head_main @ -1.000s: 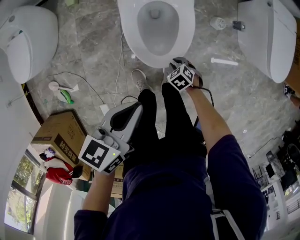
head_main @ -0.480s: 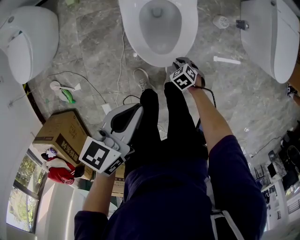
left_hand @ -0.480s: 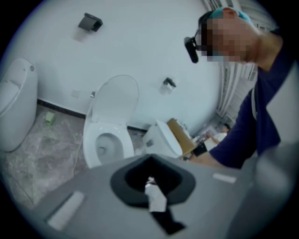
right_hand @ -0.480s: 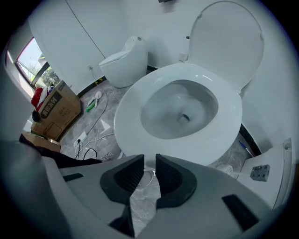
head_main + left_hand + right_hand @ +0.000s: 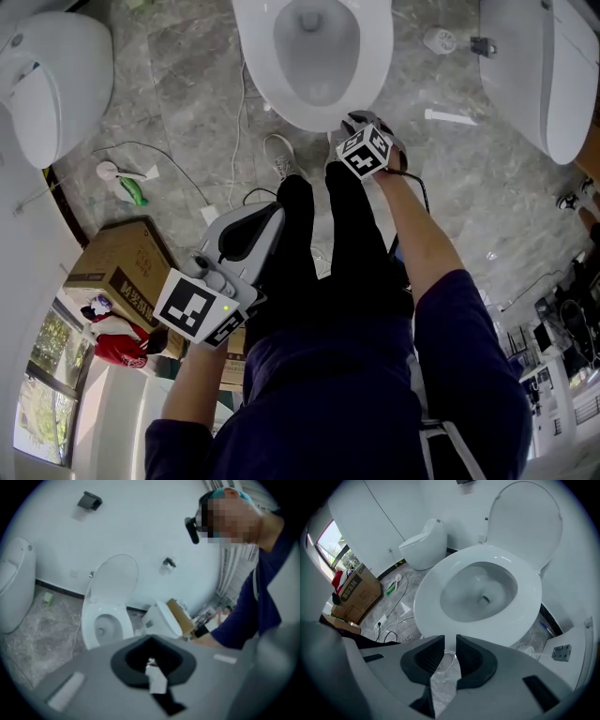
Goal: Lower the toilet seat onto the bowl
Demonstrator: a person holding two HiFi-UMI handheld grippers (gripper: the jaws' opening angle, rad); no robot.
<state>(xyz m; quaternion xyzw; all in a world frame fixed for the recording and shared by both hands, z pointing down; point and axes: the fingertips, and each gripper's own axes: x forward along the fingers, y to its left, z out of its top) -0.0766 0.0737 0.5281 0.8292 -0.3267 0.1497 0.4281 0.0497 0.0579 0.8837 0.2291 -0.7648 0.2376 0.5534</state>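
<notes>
**Item:** toilet seat.

**Location:** In the right gripper view I read the broad white ring as lying flat around the bowl. Only the lid stands upright, at 12 o'clock. I cannot tell whether a second ring is stacked against that lid.

**Handling, by my judgement:** Moulded hard plastic, stiff, fairly light, glossy and slick under the pads. It is hinged at the rear, so it should swing rather than lift, and it could slam if released partway.

**Where to hold:** The free edge farthest from the hinge, with the pads across the rim's thickness, guiding it all the way down.

**Tool, right gripper:** At the ring's 6 o'clock, pointing steeply down. Its jaws have just been closing to a narrow slot with nothing clamped. The ring's front lip and the floor show through the slot.

**Tool, left gripper:** At 8 o'clock in the head view, beside the person's trouser leg. Its jaws are drawn together and empty.
</notes>
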